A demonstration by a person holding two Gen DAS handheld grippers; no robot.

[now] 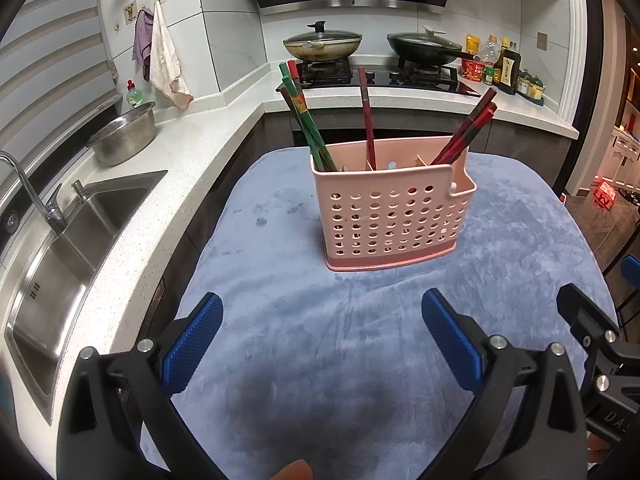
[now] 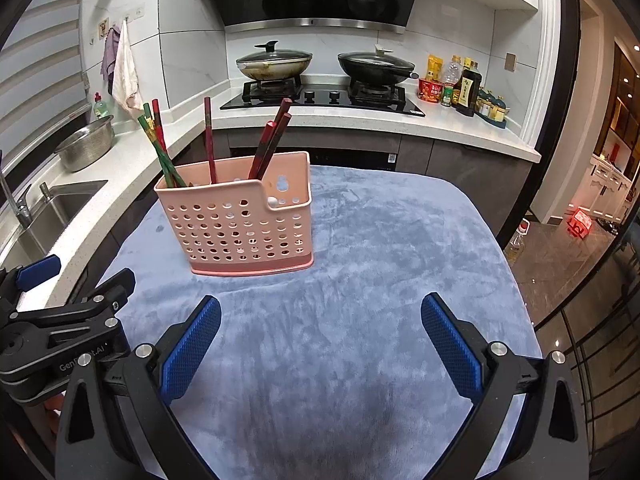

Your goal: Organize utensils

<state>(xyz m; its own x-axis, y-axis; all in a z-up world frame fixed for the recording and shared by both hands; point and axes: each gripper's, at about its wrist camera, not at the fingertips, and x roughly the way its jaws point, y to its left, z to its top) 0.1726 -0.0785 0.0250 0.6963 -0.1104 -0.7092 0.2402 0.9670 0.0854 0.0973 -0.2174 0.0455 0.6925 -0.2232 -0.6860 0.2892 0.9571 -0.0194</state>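
Note:
A pink perforated utensil holder (image 1: pixel 390 216) (image 2: pixel 242 226) stands upright on a blue-grey cloth (image 1: pixel 304 320) (image 2: pixel 360 280). Green chopsticks (image 1: pixel 308 120) (image 2: pixel 158 148) lean in its left compartment. One dark red chopstick (image 1: pixel 367 116) (image 2: pixel 209 140) stands in the middle one. Several dark red chopsticks (image 1: pixel 470 128) (image 2: pixel 272 140) lean in the right one. My left gripper (image 1: pixel 322 316) is open over the cloth, short of the holder, nothing between its blue pads. My right gripper (image 2: pixel 320 316) is open too, to the right of the holder, and empty. Each gripper shows at the other view's edge.
A white counter with a steel sink (image 1: pixel 68 248) and a tap (image 1: pixel 28 192) runs along the left, with a metal colander (image 1: pixel 124 136) on it. Behind are a gas hob with two lidded pans (image 1: pixel 322 44) (image 1: pixel 424 46) and sauce bottles (image 1: pixel 504 64). The floor drops away at right.

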